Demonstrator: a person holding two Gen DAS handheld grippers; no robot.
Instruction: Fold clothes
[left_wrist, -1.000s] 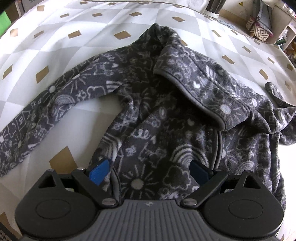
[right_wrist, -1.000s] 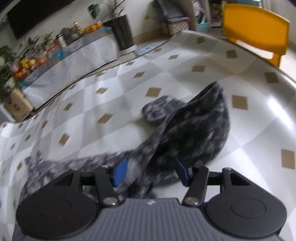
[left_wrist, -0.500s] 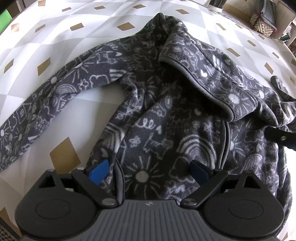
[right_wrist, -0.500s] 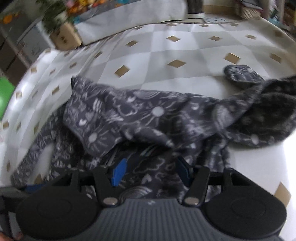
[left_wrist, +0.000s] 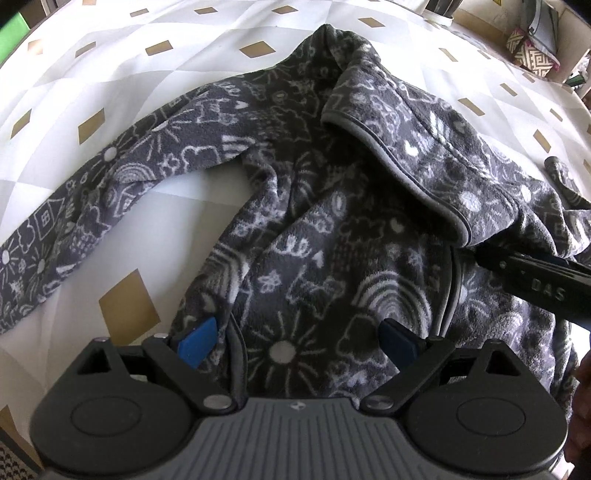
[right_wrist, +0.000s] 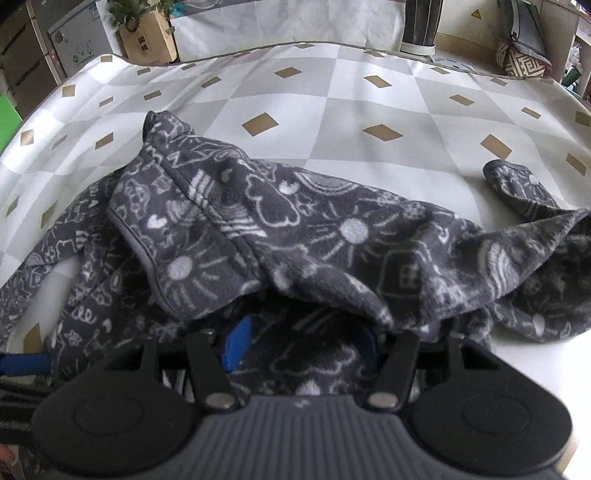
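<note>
A dark grey fleece garment (left_wrist: 332, 206) with white doodle print lies on the diamond-patterned tablecloth (left_wrist: 110, 48), one sleeve (left_wrist: 74, 221) stretched to the left. My left gripper (left_wrist: 297, 339) stands open, its blue pads wide apart and resting on the garment's near hem. In the right wrist view, my right gripper (right_wrist: 303, 343) is shut on a thick fold of the garment (right_wrist: 295, 236), which drapes over its fingertips and hides them in part. Its black finger (left_wrist: 535, 284) reaches in from the right in the left wrist view. The other sleeve's cuff (right_wrist: 517, 188) lies at the far right.
The tablecloth (right_wrist: 369, 96) runs bare beyond the garment to the far edge. Behind the table stand a cardboard box with a plant (right_wrist: 147, 33), a dark cylindrical stand (right_wrist: 421, 26) and a patterned basket (right_wrist: 521, 59). A green object (right_wrist: 7, 118) sits at the left edge.
My right gripper has carried the fold leftward and down over the garment's body, rolling as it went, and now shows at the left wrist view's right edge. The left gripper stayed put.
</note>
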